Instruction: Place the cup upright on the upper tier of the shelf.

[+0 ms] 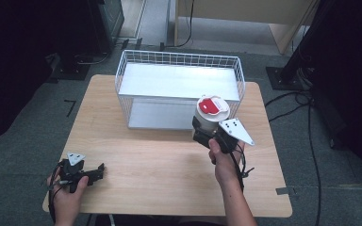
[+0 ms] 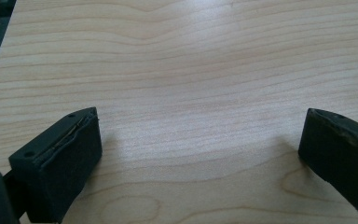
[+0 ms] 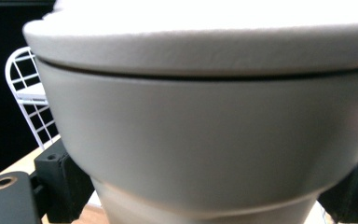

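High view: holding a white cup (image 1: pixel 210 114) with a red patch on its lid, upright, long axis vertical, in the right hand-held gripper (image 1: pixel 206 133), jaws clamping its lower body from either side. Hovering at the near right corner of the white wire basket (image 1: pixel 179 89), cup lid roughly level with the rim, cup overlapping the basket's front wall in this view; whether in front of it or above it, hard to tell. Basket opening lying ahead and to the left of the cup, so probably calling for a short carry forward and left over the rim. Resting the left hand-held gripper (image 1: pixel 99 170) low at the near left of the wooden surface (image 1: pixel 160 174), well apart from the cup, jaws spread and gripping nothing. Right hand clearly nearer. Grey floor, cables and dark stands surrounding the surface.

Left gripper view: looking along parted jaws at bare wood grain (image 2: pixel 191 70), nothing between them.

Right gripper view: pressing close on the cup wall (image 3: pixel 200 144), lid edge above, jaws at both lower corners, basket wire (image 3: pixel 28 93) showing at the left.
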`<state>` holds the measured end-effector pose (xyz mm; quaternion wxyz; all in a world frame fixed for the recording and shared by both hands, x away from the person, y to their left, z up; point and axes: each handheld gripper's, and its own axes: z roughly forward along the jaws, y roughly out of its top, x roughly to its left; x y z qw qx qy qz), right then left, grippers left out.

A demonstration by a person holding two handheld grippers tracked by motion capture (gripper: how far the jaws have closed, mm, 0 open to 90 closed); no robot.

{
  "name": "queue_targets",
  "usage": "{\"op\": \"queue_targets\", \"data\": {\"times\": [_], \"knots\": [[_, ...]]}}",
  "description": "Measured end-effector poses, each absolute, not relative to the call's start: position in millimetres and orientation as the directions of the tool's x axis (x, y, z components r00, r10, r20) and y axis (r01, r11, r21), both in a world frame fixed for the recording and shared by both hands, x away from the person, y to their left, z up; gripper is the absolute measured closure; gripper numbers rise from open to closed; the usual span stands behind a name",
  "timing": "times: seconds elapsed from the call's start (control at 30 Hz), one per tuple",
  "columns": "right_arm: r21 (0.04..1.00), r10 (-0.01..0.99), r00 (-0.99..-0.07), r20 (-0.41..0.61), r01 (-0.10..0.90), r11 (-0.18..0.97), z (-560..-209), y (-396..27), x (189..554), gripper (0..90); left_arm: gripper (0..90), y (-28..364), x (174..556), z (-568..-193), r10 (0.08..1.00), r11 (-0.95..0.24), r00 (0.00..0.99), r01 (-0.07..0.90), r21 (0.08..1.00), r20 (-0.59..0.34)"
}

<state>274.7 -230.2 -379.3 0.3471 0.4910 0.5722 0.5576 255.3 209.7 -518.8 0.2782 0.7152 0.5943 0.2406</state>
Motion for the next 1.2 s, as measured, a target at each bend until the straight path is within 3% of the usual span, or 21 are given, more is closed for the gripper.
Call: {"op": "queue_targets", "data": {"times": [1.2], "knots": [[0.994,0.95,-0.292,0.108,0.062,-0.094,-309,-210,318,8.7,0.0,210,255,-519,0.984,-0.138,0.178,0.716,0.684,0.013]]}}
